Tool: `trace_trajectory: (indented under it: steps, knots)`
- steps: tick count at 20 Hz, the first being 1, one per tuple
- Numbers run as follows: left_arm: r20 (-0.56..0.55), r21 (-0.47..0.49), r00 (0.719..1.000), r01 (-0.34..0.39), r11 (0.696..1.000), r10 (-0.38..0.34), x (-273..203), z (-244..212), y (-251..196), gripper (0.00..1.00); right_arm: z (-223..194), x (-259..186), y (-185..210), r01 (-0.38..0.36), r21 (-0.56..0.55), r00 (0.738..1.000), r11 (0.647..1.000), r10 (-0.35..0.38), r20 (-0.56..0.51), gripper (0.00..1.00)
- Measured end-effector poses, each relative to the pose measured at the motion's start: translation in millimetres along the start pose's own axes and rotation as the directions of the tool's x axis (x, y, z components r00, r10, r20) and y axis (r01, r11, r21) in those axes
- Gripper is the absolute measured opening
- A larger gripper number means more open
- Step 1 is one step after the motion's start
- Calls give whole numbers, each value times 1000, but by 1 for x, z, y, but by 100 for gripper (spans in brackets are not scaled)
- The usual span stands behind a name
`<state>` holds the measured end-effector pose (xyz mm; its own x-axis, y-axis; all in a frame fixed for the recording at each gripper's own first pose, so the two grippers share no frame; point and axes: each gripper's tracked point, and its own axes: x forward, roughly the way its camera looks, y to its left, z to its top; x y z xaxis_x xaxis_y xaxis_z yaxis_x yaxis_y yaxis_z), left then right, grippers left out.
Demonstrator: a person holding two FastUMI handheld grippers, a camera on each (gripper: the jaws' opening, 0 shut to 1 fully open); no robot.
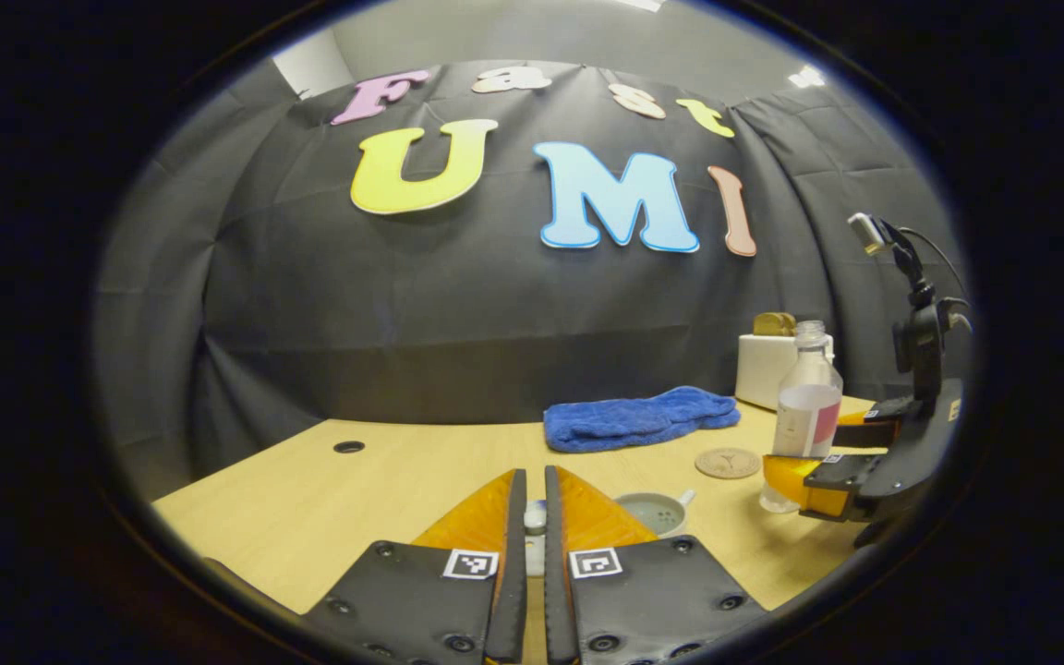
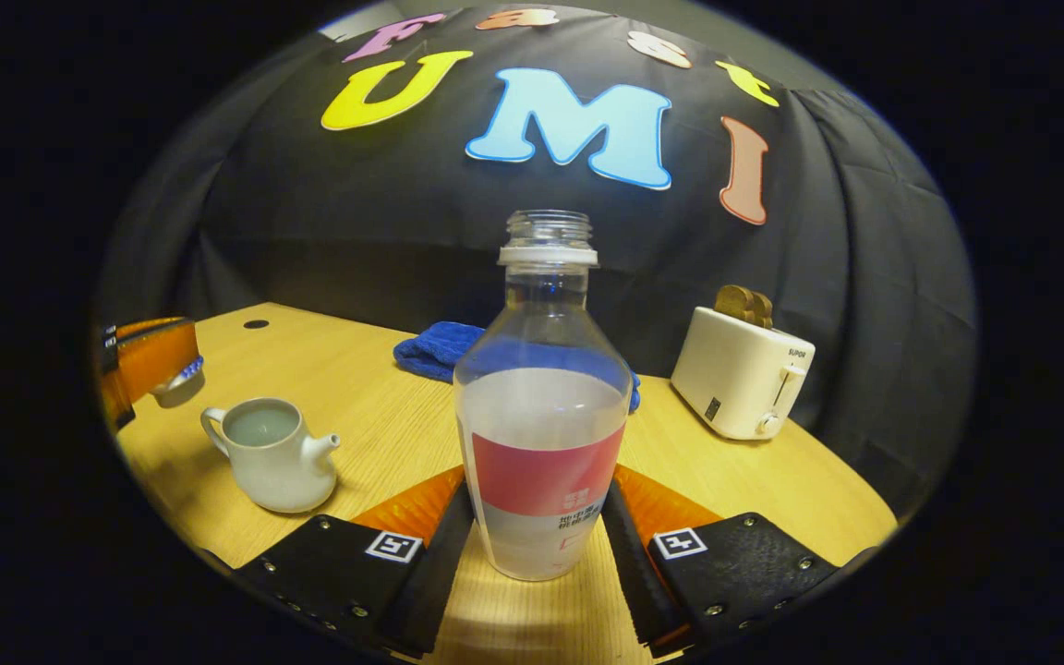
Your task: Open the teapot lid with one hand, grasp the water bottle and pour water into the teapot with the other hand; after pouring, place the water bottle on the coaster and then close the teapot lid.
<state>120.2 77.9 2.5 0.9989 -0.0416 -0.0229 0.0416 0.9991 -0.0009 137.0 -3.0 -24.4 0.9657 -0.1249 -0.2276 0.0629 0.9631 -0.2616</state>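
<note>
The uncapped water bottle (image 2: pixel 541 416), about half full with a pink label, stands upright between the fingers of my right gripper (image 2: pixel 539 473), which is shut on its lower body. In the left gripper view the bottle (image 1: pixel 807 406) and right gripper (image 1: pixel 818 453) are just to the right of the round cork coaster (image 1: pixel 728 463). The white teapot (image 2: pixel 273 453) stands open with water inside, also seen as teapot (image 1: pixel 657 513). My left gripper (image 1: pixel 535 476) is shut on the knob of the teapot lid (image 1: pixel 535 528), and holds the lid (image 2: pixel 183 377) off to the pot's side.
A folded blue towel (image 1: pixel 638 417) lies toward the back of the wooden table (image 1: pixel 384 480). A white toaster (image 2: pixel 744 369) with toast in it stands at the back right. A small cable hole (image 1: pixel 348 447) is in the tabletop at the left.
</note>
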Motion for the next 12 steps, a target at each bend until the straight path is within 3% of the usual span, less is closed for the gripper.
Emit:
trace_trajectory:
  steps: [3,7,10,12]
  knots:
    - [19,3,1000,-12,1000,12,-2,3,11,15,3,-2,8,25,-139,1000,990,-23,12,76]
    - [19,-47,1000,-17,999,18,-1,-4,18,15,9,-5,10,59,-332,998,941,-52,31,76]
    - [27,-61,999,-25,998,26,-3,-3,21,14,18,-5,1,99,-451,995,887,-82,59,76]
    - [39,-70,999,-24,997,26,-4,1,20,15,26,-5,-5,142,-552,990,822,-110,91,76]
